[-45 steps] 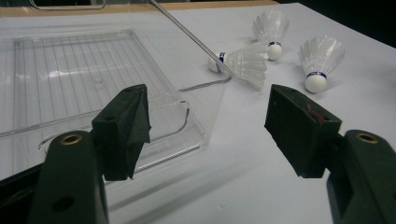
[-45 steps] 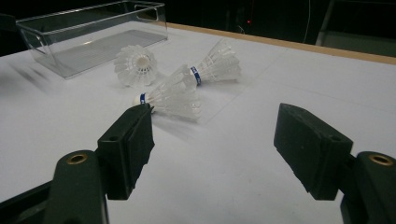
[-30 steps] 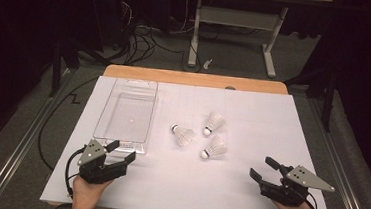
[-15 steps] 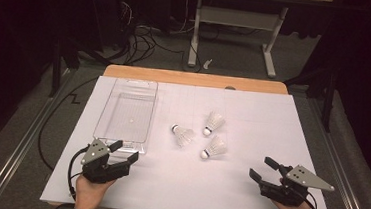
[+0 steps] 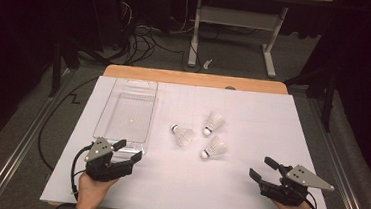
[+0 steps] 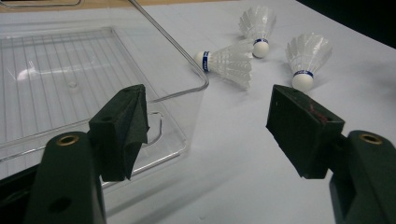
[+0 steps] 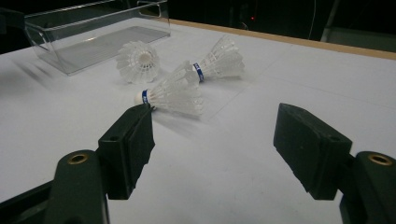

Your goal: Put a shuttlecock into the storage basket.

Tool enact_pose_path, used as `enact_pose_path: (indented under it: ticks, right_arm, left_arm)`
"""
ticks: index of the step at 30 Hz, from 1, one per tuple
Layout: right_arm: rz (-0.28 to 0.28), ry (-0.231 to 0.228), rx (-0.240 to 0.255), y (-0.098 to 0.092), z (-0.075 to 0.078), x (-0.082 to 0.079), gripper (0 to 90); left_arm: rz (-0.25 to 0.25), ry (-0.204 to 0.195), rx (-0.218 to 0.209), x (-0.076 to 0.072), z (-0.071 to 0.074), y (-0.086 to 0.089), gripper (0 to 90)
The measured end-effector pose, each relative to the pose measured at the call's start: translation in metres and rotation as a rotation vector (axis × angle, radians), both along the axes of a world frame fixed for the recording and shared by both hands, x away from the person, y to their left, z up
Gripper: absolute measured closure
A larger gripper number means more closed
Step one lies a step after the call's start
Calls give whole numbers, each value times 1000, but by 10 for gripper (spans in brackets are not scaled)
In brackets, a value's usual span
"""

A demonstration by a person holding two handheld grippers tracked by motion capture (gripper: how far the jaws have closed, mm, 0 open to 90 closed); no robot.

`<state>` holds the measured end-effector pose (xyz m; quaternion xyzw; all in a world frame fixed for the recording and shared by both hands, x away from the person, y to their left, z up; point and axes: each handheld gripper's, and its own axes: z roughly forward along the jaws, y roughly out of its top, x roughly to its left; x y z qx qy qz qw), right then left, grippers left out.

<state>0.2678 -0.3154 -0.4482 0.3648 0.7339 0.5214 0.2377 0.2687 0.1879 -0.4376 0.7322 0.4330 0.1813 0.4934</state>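
Note:
Three white feather shuttlecocks lie mid-table on the white sheet: one (image 5: pixel 183 135) on its side, one (image 5: pixel 213 122) behind it and one (image 5: pixel 214 148) nearer me. A clear plastic tray (image 5: pixel 104 109) stands empty to their left. My left gripper (image 5: pixel 129 149) is open at the tray's near end. In the left gripper view the gripper (image 6: pixel 210 109) has the tray (image 6: pixel 70 70) behind its left jaw and the shuttlecocks (image 6: pixel 229 60) farther off. My right gripper (image 5: pixel 260 167) is open at the front right. The right gripper view shows it (image 7: pixel 217 128) facing the nearest shuttlecock (image 7: pixel 175 93).
The white sheet (image 5: pixel 253 115) covers most of the wooden table (image 5: pixel 195 78), whose far edge shows bare. Beyond it are floor cables (image 5: pixel 143 41) and a white desk frame (image 5: pixel 235 18). Metal rails run along both sides of the table.
My left gripper has edged a little to the right near the tray's front end. The right gripper and the shuttlecocks have not moved.

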Motion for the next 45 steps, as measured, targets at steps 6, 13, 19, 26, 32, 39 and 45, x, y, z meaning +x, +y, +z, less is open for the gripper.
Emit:
enact_pose_path:
  ticks: [6,13,19,26,32,39,45]
  right_arm:
    - [1,0,0,0,0,0,291]
    - [2,2,0,0,0,0,292]
    - [2,1,1,0,0,0,292]
    - [3,4,2,0,0,0,293]
    - [4,2,2,0,0,-1,293]
    - [7,1,1,0,0,-1,293]
    - [6,6,0,1,0,-1,293]
  left_arm:
    - [-4,-3,1,1,2,-3,307]
    - [-16,-3,10,4,5,-8,312]
    - [-30,-9,13,9,8,-15,318]
    - [-46,-8,23,12,10,-23,323]
    - [-54,-5,25,16,12,-30,338]
    - [-66,1,28,21,13,-36,340]
    - [-72,1,30,24,13,-40,340]
